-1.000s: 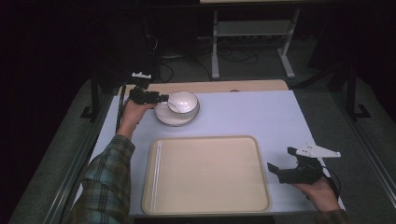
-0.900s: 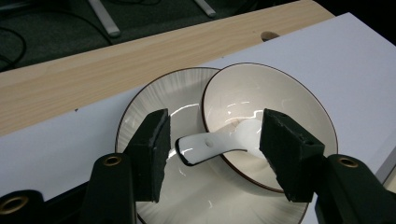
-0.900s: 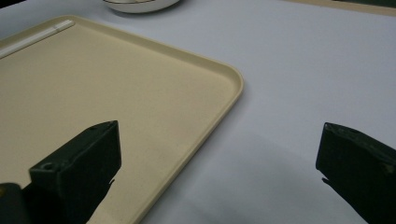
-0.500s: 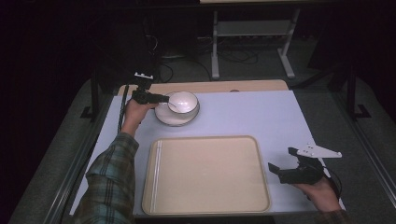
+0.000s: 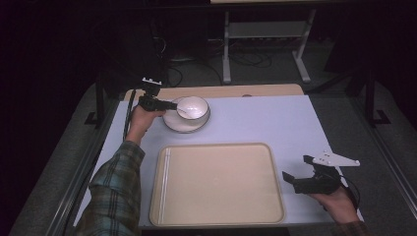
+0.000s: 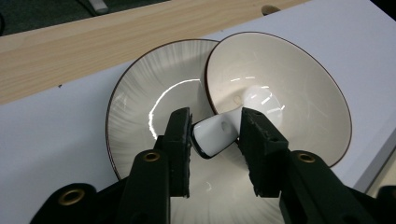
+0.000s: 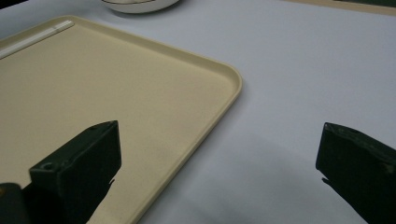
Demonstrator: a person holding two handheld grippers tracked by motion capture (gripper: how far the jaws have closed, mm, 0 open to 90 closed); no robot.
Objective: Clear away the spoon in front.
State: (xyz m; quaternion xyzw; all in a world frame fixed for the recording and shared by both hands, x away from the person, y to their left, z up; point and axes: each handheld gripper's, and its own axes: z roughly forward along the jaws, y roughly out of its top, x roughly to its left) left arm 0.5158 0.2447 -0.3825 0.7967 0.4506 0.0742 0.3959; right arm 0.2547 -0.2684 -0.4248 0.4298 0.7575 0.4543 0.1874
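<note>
A white bowl point(image 5: 193, 106) point(image 6: 289, 88) sits tilted on a white plate point(image 5: 171, 123) point(image 6: 135, 121) with a dark rim, at the back left of the pale blue mat. A white ceramic spoon point(image 5: 184, 111) point(image 6: 215, 135) lies in the bowl, its handle sticking out over the rim. My left gripper point(image 5: 169, 104) point(image 6: 215, 127) has just been closing its jaws and both pads now press on the handle's end. My right gripper point(image 5: 296, 169) point(image 7: 219, 135) rests open at the front right, beside the tray, with nothing between its jaws.
A large beige tray point(image 5: 216, 184) point(image 7: 116, 84) lies in the front middle of the mat. A wooden board point(image 5: 255, 91) point(image 6: 93, 42) runs along the table's far edge. Metal rails flank the table and a stand's legs are behind it.
The left gripper's jaws have drawn in on the spoon handle at the bowl's left rim. The left hand has barely shifted, and the right hand has kept still.
</note>
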